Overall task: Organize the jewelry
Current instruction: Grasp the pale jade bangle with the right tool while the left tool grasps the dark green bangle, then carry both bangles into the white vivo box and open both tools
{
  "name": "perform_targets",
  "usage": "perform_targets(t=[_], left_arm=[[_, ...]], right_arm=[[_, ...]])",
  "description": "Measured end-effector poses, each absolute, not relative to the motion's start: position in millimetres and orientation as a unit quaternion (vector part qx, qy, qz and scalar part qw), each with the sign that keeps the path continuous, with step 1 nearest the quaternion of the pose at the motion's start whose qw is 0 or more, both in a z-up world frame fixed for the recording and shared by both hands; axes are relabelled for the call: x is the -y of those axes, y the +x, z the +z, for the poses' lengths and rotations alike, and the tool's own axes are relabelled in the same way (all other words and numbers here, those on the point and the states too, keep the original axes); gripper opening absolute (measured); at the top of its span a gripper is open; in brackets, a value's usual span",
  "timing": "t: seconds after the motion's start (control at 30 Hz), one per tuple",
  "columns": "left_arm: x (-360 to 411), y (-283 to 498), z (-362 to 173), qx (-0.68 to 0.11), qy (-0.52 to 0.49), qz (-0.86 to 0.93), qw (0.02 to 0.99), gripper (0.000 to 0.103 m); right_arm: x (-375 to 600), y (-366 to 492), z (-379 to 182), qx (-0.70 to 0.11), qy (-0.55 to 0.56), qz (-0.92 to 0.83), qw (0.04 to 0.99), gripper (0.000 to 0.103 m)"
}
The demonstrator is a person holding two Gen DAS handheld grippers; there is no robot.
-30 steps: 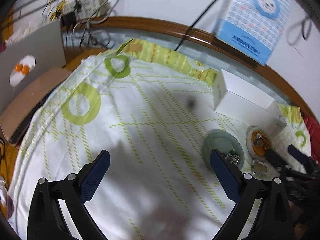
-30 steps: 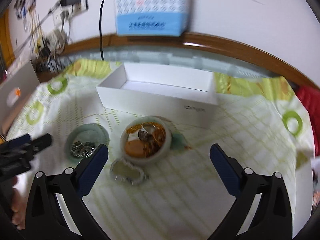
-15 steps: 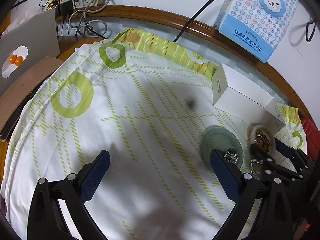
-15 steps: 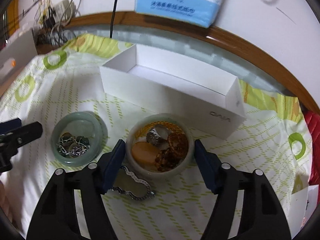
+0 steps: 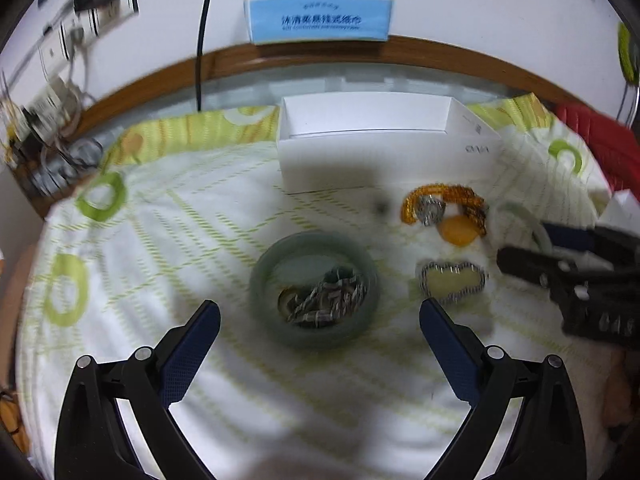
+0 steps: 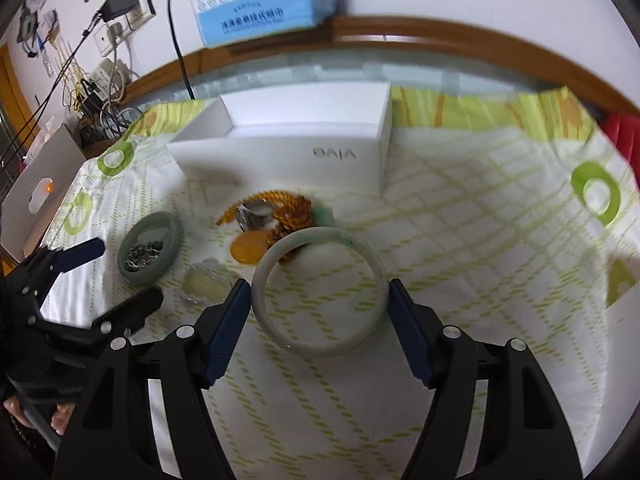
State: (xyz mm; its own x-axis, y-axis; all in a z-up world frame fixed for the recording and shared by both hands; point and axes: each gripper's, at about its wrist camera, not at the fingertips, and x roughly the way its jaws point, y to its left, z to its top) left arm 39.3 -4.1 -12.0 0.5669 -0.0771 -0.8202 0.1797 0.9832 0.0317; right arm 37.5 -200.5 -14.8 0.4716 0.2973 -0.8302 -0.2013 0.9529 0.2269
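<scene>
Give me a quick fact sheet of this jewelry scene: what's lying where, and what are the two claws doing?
Surface: green-patterned cloth
Right gripper: closed on a pale bangle, one pad on each side
Left gripper: open, empty, just short of the green bangle
Inside green bangle: silvery chain pieces
Loose pile: orange beads, silver ring, amber pendant, lying bare on the cloth
Beside the pile: framed pale pendant
Behind: open white box, nothing visible inside it
Wall: blue tissue pack
</scene>
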Motion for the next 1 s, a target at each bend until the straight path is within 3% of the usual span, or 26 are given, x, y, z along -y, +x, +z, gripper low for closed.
perform_targets(t=[0.13,0.3,0.4,0.57,0.67,0.73,1.0], left_arm=[[-11.9,54.7,-15.4,-0.477,0.015,-0.076,0.876,0.099],[-12.8,53.0,-10.7,-0.466,0.032,-0.068,0.882,0.073],[-6.0,46.7,-13.1,-0.457,0.038,-0.071,0.886,0.073],[-10.5,43.4,-7.5,-0.441,0.023,-0.079,0.894,0.073],[-11.1,45.5,-8.8,-0.439,0.019,-0.076,0.895,0.073],[-11.1,46.2,-11.4,-0.441,0.016,-0.076,0.894,0.073],[-9.9,49.9,-17.3,-0.45,0.009,-0.077,0.89,0.073]], right_arm=[[201.5,36.8,-15.1,-0.494,0.051,0.147,0.855,0.068],[198.1,37.4,-16.2,-0.496,0.041,0.147,0.855,0.07],[197.4,37.4,-16.1,-0.496,0.039,0.146,0.855,0.07],[206.8,38.3,-15.7,-0.492,0.056,0.142,0.857,0.056],[202.8,37.2,-15.4,-0.494,0.036,0.145,0.857,0.061],[196.4,36.8,-16.0,-0.498,0.02,0.148,0.854,0.085],[193.7,35.9,-16.8,-0.5,0.01,0.156,0.852,0.086]])
